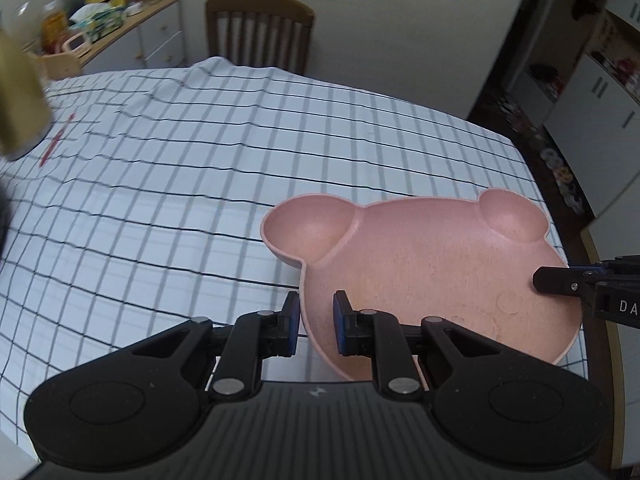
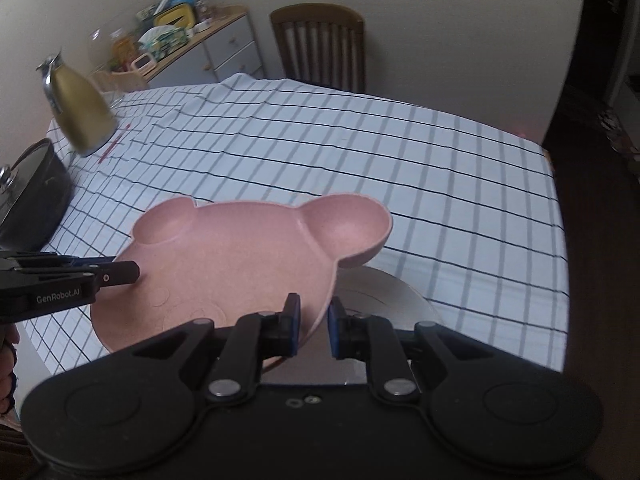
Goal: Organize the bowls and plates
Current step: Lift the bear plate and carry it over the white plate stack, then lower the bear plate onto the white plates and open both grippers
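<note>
A pink bear-shaped plate (image 1: 432, 268) with two ear compartments is held above the checked tablecloth. My left gripper (image 1: 316, 322) straddles its left rim, one pad inside and one outside, shut on it. My right gripper (image 2: 314, 326) straddles the plate (image 2: 224, 264) at its right rim in the same way. Each gripper shows in the other's view: the right gripper (image 1: 560, 280) at the plate's right edge, the left gripper (image 2: 116, 274) at its left edge. A white plate (image 2: 384, 300) lies on the table under the pink plate's right side.
A gold jug (image 2: 78, 116) and a dark lidded pot (image 2: 28, 204) stand at the table's left end. A wooden chair (image 2: 320, 44) is at the far side. A cluttered sideboard (image 2: 192, 40) stands by the wall. The table edge (image 2: 556, 240) drops off at the right.
</note>
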Motion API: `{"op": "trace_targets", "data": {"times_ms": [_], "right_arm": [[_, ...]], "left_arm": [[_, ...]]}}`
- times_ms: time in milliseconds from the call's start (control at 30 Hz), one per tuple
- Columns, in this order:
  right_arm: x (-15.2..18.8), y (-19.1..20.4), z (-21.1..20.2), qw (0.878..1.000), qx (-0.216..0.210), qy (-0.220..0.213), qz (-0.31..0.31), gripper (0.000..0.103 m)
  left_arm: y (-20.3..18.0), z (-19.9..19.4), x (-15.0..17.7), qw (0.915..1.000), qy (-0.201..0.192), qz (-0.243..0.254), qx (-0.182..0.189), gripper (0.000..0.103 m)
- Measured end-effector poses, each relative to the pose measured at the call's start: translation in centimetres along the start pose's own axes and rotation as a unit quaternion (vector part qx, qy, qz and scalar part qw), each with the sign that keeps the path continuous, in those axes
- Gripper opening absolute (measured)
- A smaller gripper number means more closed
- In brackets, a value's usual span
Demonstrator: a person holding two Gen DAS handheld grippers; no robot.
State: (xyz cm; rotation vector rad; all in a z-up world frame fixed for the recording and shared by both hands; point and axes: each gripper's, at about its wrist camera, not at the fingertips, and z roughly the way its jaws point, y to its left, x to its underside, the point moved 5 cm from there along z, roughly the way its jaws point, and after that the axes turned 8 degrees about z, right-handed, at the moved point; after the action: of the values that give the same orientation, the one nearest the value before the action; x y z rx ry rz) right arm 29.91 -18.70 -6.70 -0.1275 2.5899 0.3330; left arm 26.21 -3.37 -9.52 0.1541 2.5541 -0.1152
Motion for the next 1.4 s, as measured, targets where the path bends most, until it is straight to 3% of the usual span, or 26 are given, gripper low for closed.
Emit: {"op": "trace_targets", "data": {"times_ms": [467,933,1400], "right_arm": [[3.2,-7.9,-1.2,0.998,0.019,-0.007,0.061,0.013],[3.9,-9.3,1.6,0.997,0.017,-0.002,0.072,0.013],[4.8,-9.0,3.4,0.998,0.024,0.022,0.058,0.015]], "left_arm": [[-7.6,2.8,-0.4,0.9977,0.015,0.065,0.014,0.017],[-8.2,5.4,-0.3,0.9973,0.023,0.07,-0.008,0.017],[-7.9,6.4,1.2,0.9957,0.036,0.086,-0.005,0.017]]}}
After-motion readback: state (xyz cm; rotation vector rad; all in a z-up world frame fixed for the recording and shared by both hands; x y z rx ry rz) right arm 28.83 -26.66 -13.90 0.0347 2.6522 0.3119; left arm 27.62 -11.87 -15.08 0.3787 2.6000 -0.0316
